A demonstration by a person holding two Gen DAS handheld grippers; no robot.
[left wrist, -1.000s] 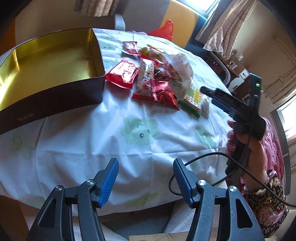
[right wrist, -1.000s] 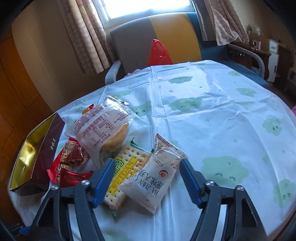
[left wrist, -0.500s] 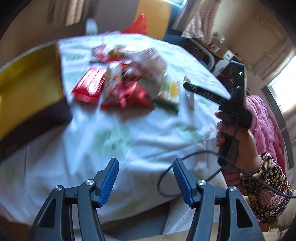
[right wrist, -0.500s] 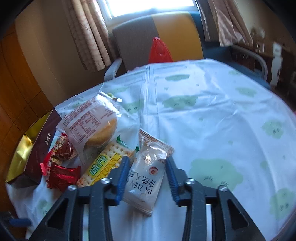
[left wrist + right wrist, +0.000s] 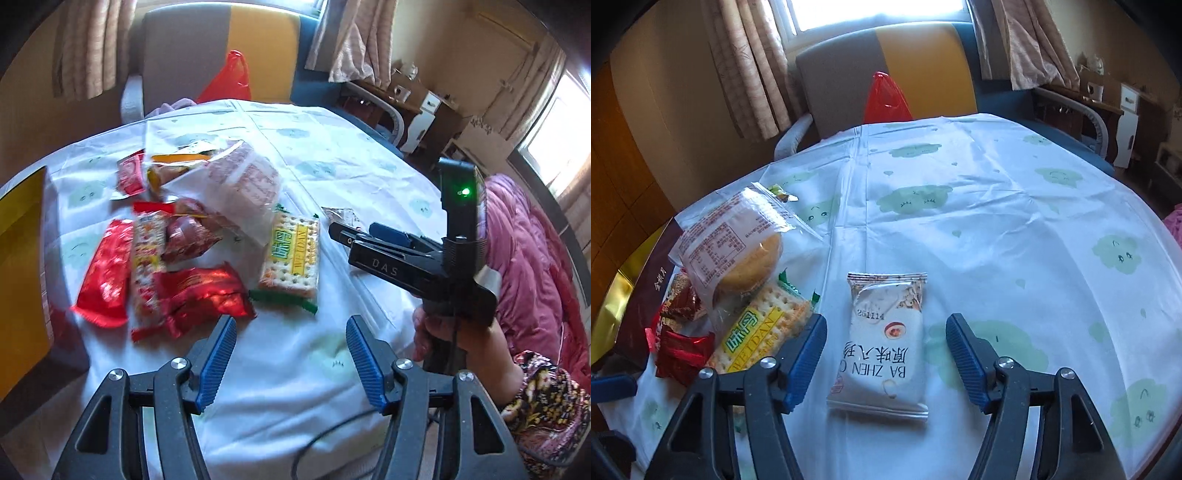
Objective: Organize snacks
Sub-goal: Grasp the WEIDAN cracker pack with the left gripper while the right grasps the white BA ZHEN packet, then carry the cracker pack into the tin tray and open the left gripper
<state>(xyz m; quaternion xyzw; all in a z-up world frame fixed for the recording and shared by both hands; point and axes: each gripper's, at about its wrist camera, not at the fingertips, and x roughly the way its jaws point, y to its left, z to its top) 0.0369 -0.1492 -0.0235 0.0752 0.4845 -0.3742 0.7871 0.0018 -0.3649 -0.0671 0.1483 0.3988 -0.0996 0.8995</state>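
A heap of snack packets lies on the clothed table: red packets point(image 5: 201, 293), a green and yellow cracker pack point(image 5: 291, 256) and a clear bun bag point(image 5: 242, 188). My left gripper point(image 5: 291, 363) is open and empty, low over the near table edge. My right gripper point(image 5: 884, 352) is open, its jaws either side of a white BA ZHEN packet point(image 5: 882, 343) lying flat. The cracker pack point(image 5: 759, 332) and bun bag point(image 5: 738, 245) lie to its left. In the left wrist view the right gripper point(image 5: 345, 236) hides most of that packet.
A dark box with a gold inside point(image 5: 22, 236) stands at the table's left; its edge shows in the right wrist view point(image 5: 639, 291). A grey and yellow chair point(image 5: 886, 70) with a red bag point(image 5: 886, 98) is behind the table. A pink quilt point(image 5: 524, 266) lies to the right.
The right gripper narrowed around the white packet, then opened wide; the packet now lies straight and apart from the crackers. The left gripper swung right, from the box toward the snack heap.
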